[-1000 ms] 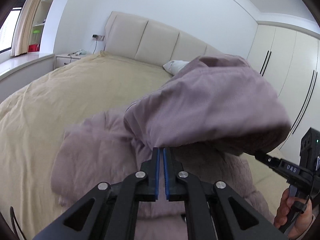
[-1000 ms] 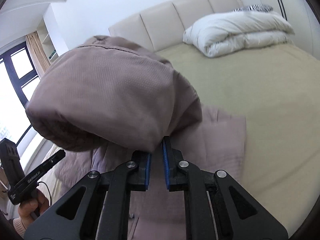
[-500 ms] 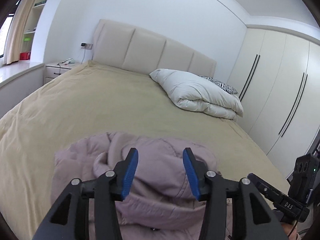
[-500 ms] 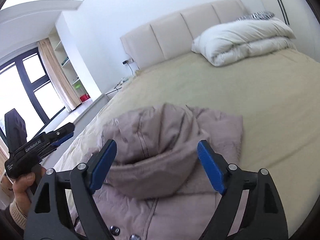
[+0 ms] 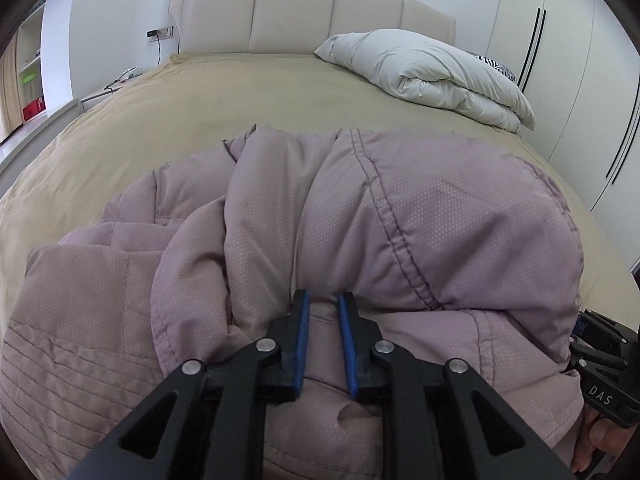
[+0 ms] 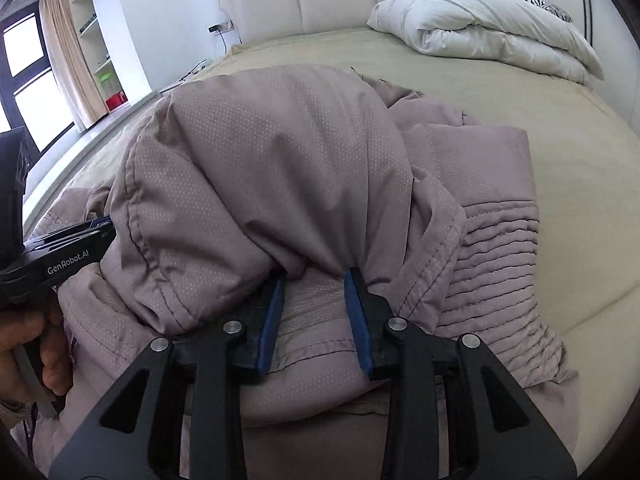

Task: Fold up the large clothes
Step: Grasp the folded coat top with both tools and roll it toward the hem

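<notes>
A mauve padded jacket (image 5: 360, 216) lies bunched on the bed, its hood folded over the body; it also shows in the right wrist view (image 6: 280, 168). My left gripper (image 5: 323, 304) is partly open, its blue pads at the hood's lower edge with fabric between them. My right gripper (image 6: 314, 280) is open wider, its tips pushed under the hood's rim from the other side. The right gripper also shows at the left wrist view's right edge (image 5: 600, 360). The left gripper shows at the right wrist view's left edge (image 6: 60, 256).
The jacket rests on a beige bedspread (image 5: 200, 104). A folded white duvet (image 5: 432, 72) lies by the padded headboard (image 5: 304, 12). White wardrobes (image 5: 568, 60) stand at right. A nightstand (image 5: 104, 96), shelves and a window (image 6: 24, 76) are at left.
A second ago both grippers held the hood up, shut. They then let go, opened wide and drew back. Now both are down at the hood's edge, jaws narrower.
</notes>
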`<action>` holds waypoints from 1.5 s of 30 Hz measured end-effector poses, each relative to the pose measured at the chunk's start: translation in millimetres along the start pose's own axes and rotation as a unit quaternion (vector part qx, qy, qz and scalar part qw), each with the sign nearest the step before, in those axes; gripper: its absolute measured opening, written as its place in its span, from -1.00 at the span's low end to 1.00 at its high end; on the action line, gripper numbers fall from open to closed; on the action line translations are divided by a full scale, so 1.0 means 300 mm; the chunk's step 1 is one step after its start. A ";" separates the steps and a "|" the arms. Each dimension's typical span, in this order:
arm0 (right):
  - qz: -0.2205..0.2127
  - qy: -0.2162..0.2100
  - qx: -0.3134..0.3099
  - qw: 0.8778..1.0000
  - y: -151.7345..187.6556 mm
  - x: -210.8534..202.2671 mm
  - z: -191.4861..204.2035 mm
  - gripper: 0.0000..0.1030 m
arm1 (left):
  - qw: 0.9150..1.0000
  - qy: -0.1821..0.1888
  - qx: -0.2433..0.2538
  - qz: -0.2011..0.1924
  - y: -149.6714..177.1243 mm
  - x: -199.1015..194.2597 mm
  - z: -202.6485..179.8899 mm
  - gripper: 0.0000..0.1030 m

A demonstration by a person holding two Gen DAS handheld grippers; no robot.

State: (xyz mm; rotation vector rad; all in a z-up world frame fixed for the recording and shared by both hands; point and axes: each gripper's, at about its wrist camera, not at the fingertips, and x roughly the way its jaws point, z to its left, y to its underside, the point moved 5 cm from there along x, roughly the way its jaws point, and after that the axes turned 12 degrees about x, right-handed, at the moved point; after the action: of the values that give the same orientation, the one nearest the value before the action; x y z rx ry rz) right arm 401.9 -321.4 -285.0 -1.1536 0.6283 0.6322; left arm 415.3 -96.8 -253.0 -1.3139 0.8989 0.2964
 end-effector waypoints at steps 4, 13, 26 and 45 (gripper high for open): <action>0.022 -0.012 0.043 0.999 -0.078 -0.108 0.012 -0.37 | 1.000 -0.001 0.000 -0.002 -0.014 0.009 0.003 -0.63; -0.015 -0.027 0.015 0.999 -0.339 -0.041 0.188 -0.37 | 1.000 0.008 -0.014 -0.019 0.007 0.013 0.022 -0.63; -0.015 0.033 -0.055 0.998 -0.247 0.258 0.121 -0.38 | 0.999 0.031 -0.023 -0.024 0.015 0.033 0.052 -0.64; 0.060 0.019 -0.002 0.998 -0.459 0.405 0.130 -0.37 | 0.999 0.016 -0.038 0.018 -0.247 0.173 0.138 -0.49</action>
State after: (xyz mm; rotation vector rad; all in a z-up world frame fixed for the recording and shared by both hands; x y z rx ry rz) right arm 589.1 -306.9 -277.6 -1.1402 0.7337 0.7155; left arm 513.6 -94.3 -238.2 -1.3771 0.9474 0.3418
